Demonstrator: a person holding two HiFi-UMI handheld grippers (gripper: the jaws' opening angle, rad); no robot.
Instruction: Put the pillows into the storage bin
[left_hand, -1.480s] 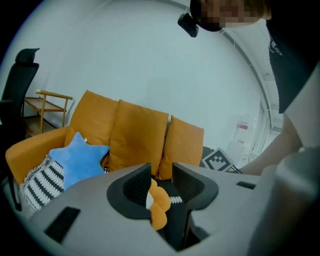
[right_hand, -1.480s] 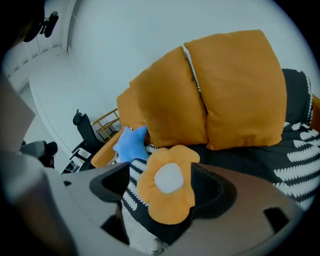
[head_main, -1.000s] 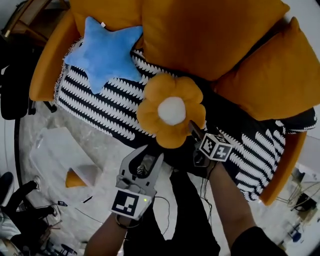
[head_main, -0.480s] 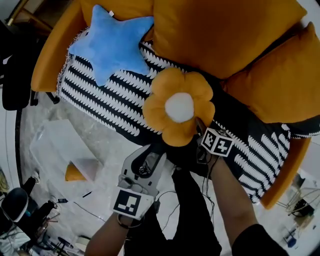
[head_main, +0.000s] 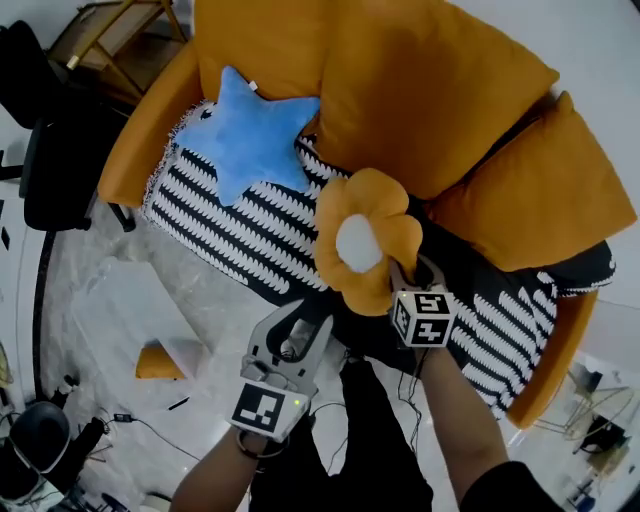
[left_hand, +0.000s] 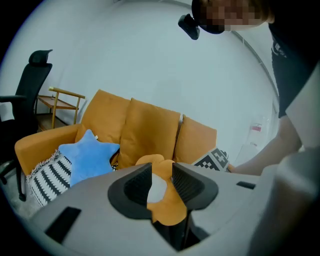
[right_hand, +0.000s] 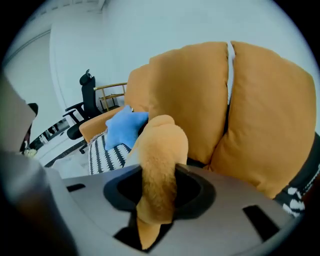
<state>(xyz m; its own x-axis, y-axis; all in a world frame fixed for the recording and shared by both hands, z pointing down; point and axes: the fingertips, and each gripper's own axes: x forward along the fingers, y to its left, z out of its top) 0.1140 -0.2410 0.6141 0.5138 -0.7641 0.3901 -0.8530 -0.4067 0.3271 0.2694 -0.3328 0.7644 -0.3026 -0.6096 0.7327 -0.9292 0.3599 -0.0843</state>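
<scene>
The right gripper (right_hand: 158, 188) has its jaws clamped on the lower petal of an orange flower pillow (head_main: 365, 240), having just been closing on it; the petal's plush is squeezed between the pads. The pillow stands upright in front of the orange sofa (head_main: 440, 100) and seems lifted clear of the seat, though the head view does not settle that. The left gripper (left_hand: 161, 175) hovers lower, off the front edge of the seat, jaws apart with nothing between them. A blue star pillow (head_main: 255, 145) lies on the black-and-white striped blanket (head_main: 240, 225) at the sofa's far end.
</scene>
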